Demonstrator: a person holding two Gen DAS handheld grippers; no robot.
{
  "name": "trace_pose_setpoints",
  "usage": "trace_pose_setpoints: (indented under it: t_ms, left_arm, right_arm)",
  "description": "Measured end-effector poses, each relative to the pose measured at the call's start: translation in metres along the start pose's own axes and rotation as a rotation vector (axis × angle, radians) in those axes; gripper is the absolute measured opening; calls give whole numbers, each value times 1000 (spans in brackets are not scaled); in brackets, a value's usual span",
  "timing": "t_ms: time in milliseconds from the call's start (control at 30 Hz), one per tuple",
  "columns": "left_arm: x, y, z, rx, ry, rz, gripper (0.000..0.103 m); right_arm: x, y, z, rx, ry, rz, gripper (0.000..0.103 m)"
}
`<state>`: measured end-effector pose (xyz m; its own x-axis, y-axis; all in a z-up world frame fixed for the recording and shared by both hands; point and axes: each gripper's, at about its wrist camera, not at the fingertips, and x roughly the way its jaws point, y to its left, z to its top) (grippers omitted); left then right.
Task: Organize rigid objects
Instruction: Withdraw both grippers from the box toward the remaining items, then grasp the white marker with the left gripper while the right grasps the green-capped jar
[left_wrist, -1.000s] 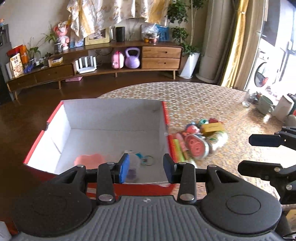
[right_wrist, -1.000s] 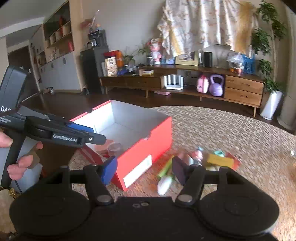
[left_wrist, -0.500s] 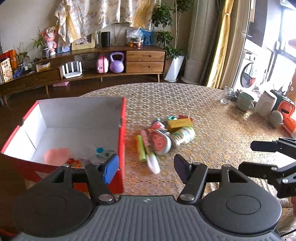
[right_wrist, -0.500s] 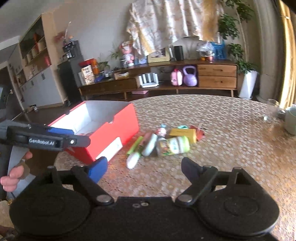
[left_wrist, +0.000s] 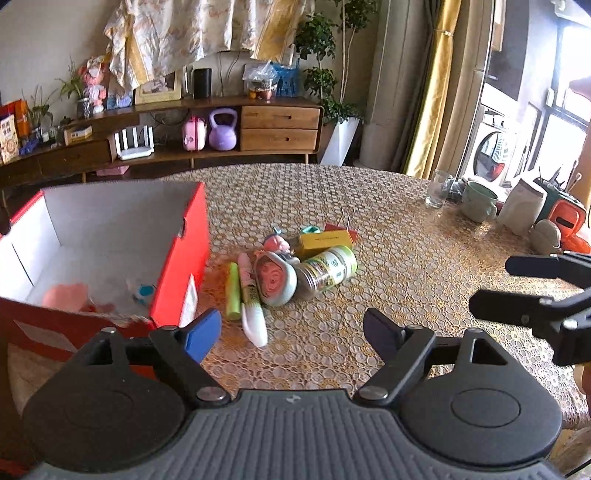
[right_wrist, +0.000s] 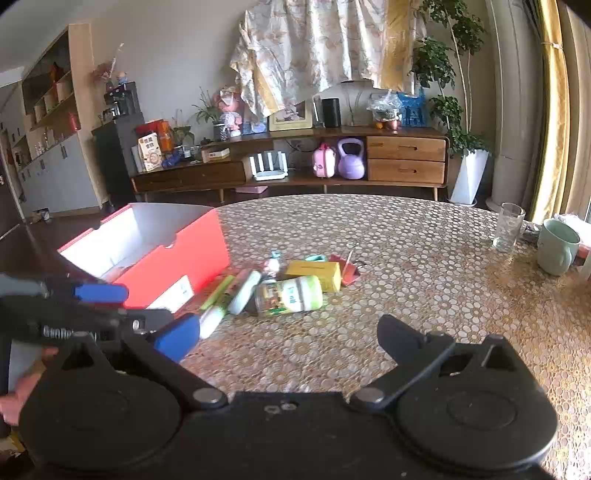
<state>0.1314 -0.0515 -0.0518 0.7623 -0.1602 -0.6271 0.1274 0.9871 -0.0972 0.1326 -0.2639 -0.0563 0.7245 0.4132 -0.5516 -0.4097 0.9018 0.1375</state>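
A red box (left_wrist: 184, 254) with a white inside stands at the table's left; it also shows in the right wrist view (right_wrist: 177, 254). A pink piece (left_wrist: 64, 295) and small items lie in it. Beside it lies a pile: a green-capped bottle (left_wrist: 327, 267), a yellow box (left_wrist: 325, 240), a round pink case (left_wrist: 275, 282), a white marker (left_wrist: 251, 301) and a green marker (left_wrist: 232, 291). My left gripper (left_wrist: 291, 332) is open and empty, just short of the pile. My right gripper (right_wrist: 286, 341) is open and empty, further right; the bottle (right_wrist: 290, 295) lies ahead of it.
A glass (right_wrist: 508, 227), a green mug (right_wrist: 556, 247) and other kitchen items (left_wrist: 524, 210) stand along the table's right edge. The table has a patterned cloth (left_wrist: 369, 206). A wooden sideboard (right_wrist: 295, 162) stands across the room.
My left gripper has swung right from over the box toward the pile and opened wider. My right gripper has also turned right and opened wider.
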Motion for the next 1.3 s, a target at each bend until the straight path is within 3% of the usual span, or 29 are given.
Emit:
trace_pose_setpoints:
  t_ms: [900, 1167, 1300]
  left_arm:
    - [91, 9, -24, -36, 67, 66, 84]
    - [110, 12, -24, -40, 98, 63, 84]
    - [116, 15, -24, -52, 105, 71, 74]
  right_arm:
    - [141, 7, 16, -183, 206, 50, 101]
    - [167, 15, 14, -227, 234, 13, 100]
    - [172, 15, 15, -221, 226, 17, 96]
